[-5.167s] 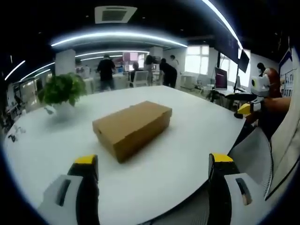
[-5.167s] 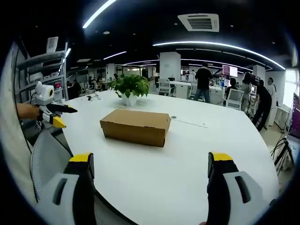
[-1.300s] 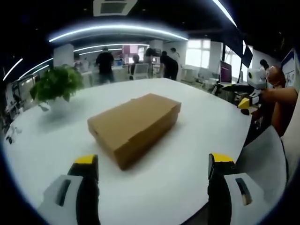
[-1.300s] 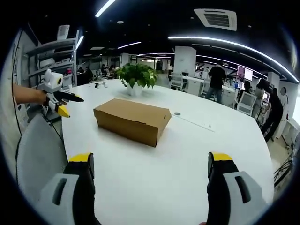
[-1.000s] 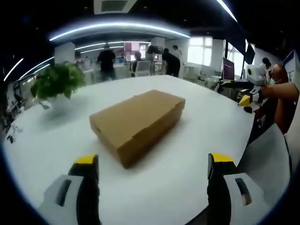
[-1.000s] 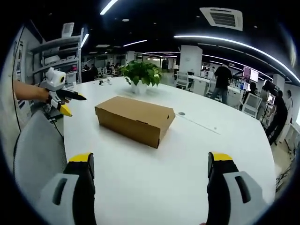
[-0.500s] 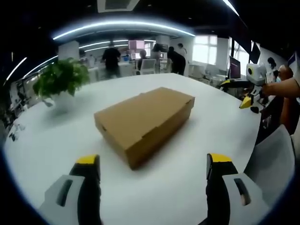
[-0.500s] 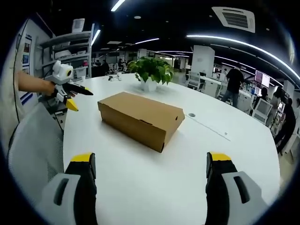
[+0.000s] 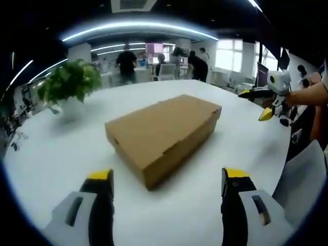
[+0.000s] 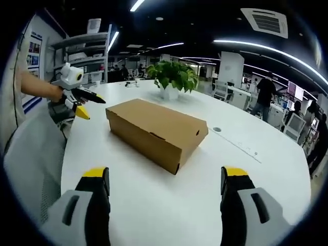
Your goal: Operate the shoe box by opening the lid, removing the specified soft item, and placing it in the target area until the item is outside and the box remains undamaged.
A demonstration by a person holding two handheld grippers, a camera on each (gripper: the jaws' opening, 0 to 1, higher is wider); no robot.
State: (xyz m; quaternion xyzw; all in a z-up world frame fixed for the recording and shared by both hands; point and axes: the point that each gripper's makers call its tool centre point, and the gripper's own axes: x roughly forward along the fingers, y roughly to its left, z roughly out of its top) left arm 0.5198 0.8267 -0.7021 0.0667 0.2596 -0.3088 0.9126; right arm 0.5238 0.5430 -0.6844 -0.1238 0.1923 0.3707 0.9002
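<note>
Both grippers parted, holding nothing: left gripper (image 9: 164, 179), right gripper (image 10: 164, 177), above near table (image 9: 41, 154) edge. Shoe box (image 9: 163, 128), lid closed, ahead between fingertips, untouched, mid-table. Potted plant (image 9: 69, 87) beyond, toward far edge.

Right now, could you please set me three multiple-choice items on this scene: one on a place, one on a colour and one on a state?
1. Where does the potted plant stand?
A. on the shoe box
B. on the white table, beyond the shoe box
C. on the floor

2. What colour are the tips of the left gripper?
A. yellow
B. red
C. blue

3. In what state is the lid of the shoe box?
A. off, lying beside it
B. propped half open
C. shut

Answers:
1 B: its white pot rests on the tabletop behind the box.
2 A: both jaws end in yellow caps.
3 C: the lid sits flat over the box.
</note>
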